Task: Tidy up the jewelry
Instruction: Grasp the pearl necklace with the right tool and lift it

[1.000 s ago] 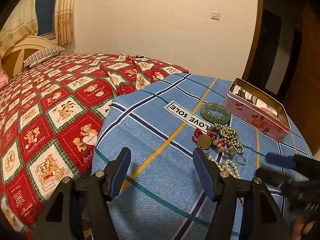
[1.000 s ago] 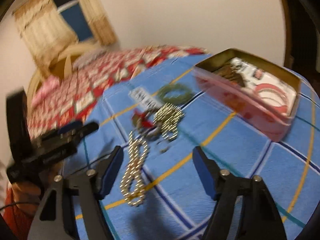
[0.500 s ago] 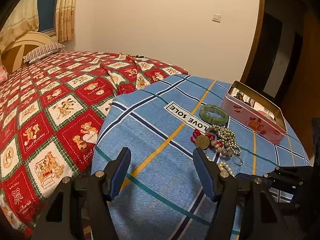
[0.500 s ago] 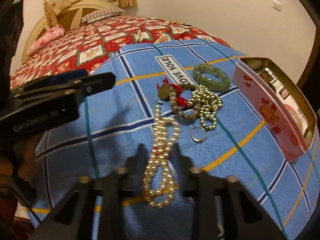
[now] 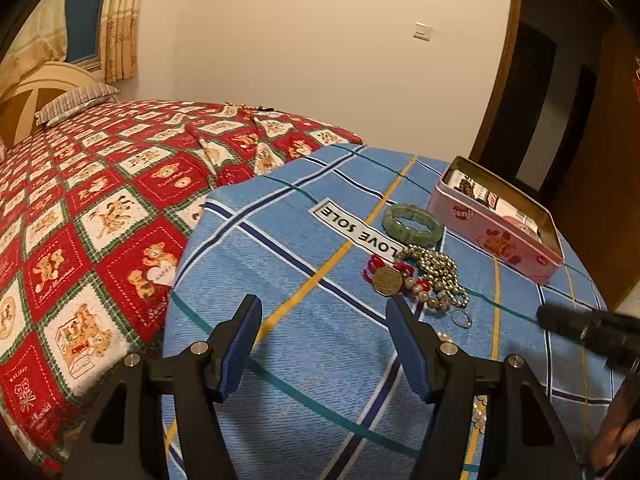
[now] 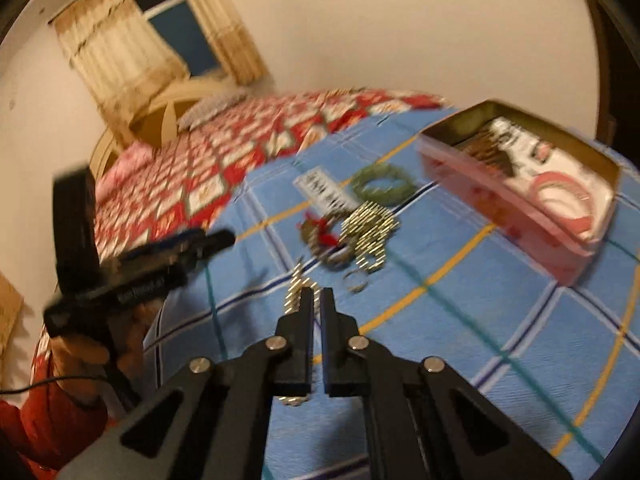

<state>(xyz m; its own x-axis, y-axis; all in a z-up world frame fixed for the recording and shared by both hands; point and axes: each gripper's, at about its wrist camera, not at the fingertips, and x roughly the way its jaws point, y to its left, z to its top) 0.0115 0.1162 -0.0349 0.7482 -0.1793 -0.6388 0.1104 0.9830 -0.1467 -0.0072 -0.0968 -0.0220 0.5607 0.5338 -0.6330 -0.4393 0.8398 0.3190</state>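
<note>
**Right gripper clamps the pearl strand**

The right gripper (image 6: 317, 296) is now gripping the pearl necklace (image 6: 295, 286), having just been closing its jaws from wide apart onto the strand; beads are showing ahead of and beneath the fingertips. The pink tin (image 6: 520, 184) is lying ahead and right, likely next. The left gripper (image 5: 322, 344) is waiting, fingers apart, holding nothing.

You are looking at a matt blue plaid terry cloth (image 5: 304, 320), a glossy green stone bangle (image 5: 412, 224), shiny metal bead chains (image 5: 440, 268), and a pink painted metal tin (image 5: 500, 236) gleaming inside.
</note>
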